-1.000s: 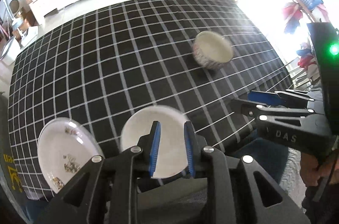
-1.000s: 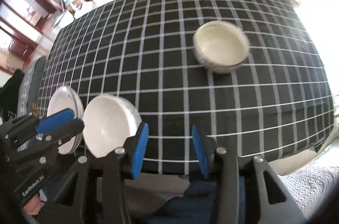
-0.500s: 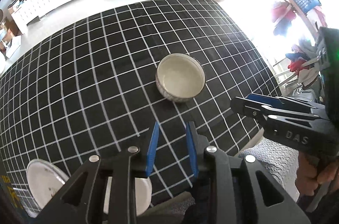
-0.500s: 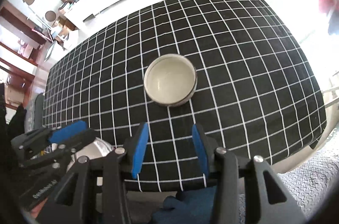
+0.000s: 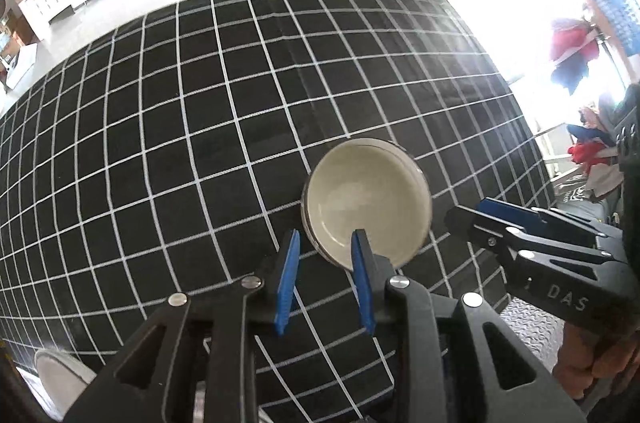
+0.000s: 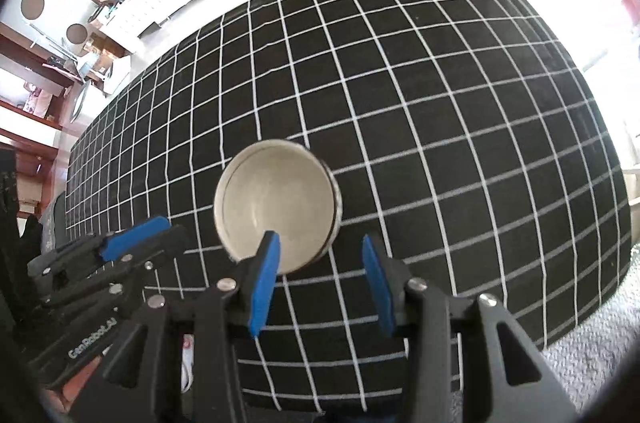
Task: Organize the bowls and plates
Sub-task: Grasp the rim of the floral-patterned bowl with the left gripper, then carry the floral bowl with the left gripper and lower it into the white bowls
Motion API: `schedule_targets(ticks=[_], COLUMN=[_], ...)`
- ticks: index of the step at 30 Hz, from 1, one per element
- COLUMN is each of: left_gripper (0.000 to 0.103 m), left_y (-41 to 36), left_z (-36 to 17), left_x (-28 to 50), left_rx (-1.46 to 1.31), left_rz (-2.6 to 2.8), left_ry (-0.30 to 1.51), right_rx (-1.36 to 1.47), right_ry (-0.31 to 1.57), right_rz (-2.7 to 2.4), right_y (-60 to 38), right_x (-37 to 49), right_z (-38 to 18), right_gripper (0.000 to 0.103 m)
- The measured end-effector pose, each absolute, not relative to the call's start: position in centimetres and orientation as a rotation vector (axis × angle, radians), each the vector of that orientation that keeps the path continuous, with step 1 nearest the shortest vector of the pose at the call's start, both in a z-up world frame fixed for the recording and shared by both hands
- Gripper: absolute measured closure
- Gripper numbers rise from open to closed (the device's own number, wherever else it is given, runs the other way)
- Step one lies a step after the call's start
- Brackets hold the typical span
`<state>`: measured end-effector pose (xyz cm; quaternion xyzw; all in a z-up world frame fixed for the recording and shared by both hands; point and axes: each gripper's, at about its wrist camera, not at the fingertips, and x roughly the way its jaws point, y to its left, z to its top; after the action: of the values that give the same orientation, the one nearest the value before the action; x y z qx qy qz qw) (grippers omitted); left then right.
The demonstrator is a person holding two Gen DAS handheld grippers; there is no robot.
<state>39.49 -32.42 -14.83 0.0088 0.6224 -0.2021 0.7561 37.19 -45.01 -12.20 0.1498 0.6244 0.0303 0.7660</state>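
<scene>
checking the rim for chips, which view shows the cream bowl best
The right wrist view: the bowl sits near centre, only its near rim hidden by a claw finger. The left wrist view shows the bowl too, likewise clipped by a finger.

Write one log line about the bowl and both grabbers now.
bowl: upright on checked cloth | left gripper: open, empty | right gripper: open, empty

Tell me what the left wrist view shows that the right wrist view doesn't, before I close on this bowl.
Only the left wrist view shows a white plate at the table's near-left edge and the hand gripping the right tool. Only the right wrist view shows round mirrors on the wall. Both show the bowl on the checked tablecloth, with the left gripper and right gripper open and empty, each straddling its near rim.
</scene>
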Motion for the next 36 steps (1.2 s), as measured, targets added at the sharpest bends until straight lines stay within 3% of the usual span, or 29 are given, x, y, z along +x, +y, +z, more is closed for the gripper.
schedule_targets(ticks=[8,11,13,16,22,36], left_gripper=[0.079,0.079,0.079,0.085,0.09,0.091], left_y=[-34.0,-34.4,-34.5,-34.6,-33.3,-32.5], left_z=[-18.6,-19.3,-19.4,-19.7,-21.0,-19.9], left_x=[40.8,41.0,41.0,41.0,41.3,40.1], left_rx=[0.026,0.053,0.063,0.076,0.043,0.011], left_rz=[-0.454,-0.446,-0.442,-0.431,-0.414,-0.403], left_ry=[1.416,1.411,1.409,1.404,1.45,1.447], right_rx=[0.336,0.343,0.339,0.288,0.284,0.314], right_ry=[1.41,1.421,1.42,1.403,1.412,1.397], right_rz=[0.056,0.054,0.066,0.064,0.067,0.028], right_y=[-45.1,-45.1,-44.9,-44.5,-44.7,-43.5], right_x=[38.1,38.1,38.1,37.8,37.4,37.0], right_z=[-15.6,-16.2,-16.4,-16.4,-16.4,-14.7], right_gripper=[0.061,0.068,0.081,0.09,0.09,0.091])
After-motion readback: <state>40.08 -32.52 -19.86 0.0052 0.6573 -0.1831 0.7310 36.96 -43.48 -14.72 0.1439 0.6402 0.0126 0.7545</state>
